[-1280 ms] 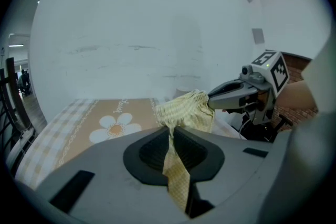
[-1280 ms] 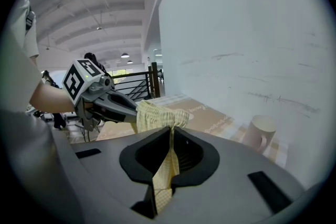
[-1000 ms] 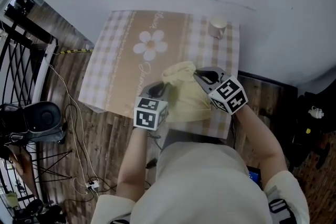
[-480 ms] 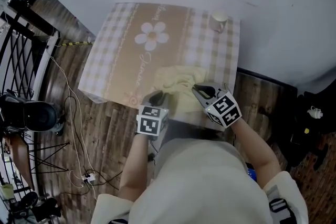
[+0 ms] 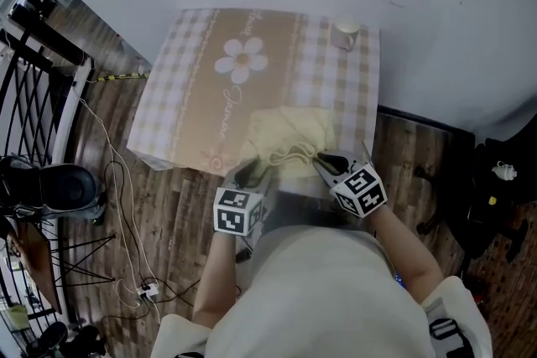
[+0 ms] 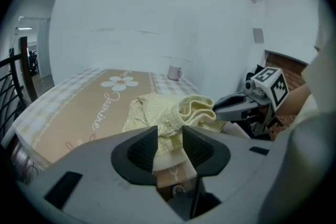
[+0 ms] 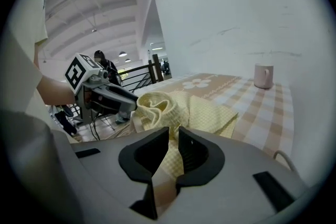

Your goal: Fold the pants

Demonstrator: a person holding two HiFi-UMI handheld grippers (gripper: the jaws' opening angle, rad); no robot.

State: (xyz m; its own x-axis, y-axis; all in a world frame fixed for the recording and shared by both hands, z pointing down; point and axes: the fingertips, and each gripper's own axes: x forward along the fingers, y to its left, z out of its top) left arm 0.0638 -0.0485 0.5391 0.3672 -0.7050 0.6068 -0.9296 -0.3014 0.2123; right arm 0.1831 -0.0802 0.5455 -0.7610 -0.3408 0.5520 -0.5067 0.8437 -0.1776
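Observation:
The pale yellow checked pants lie bunched on the tablecloth near the table's near edge. My left gripper is at their near-left corner. In the left gripper view its jaws are opening, with a fold of the pants still between them. My right gripper is at the near-right corner, and its narrow jaws are shut on the pants' fabric. Each gripper shows in the other's view: the right gripper and the left gripper, with a rolled hem between them.
The table has a beige checked cloth with a daisy print. A pale mug stands at its far right corner against the white wall. A black railing, a dark stool and cables are on the wooden floor at left.
Both grippers have drawn back toward the table's near edge and sunk lower. The pants came along and now lie flatter on the cloth.

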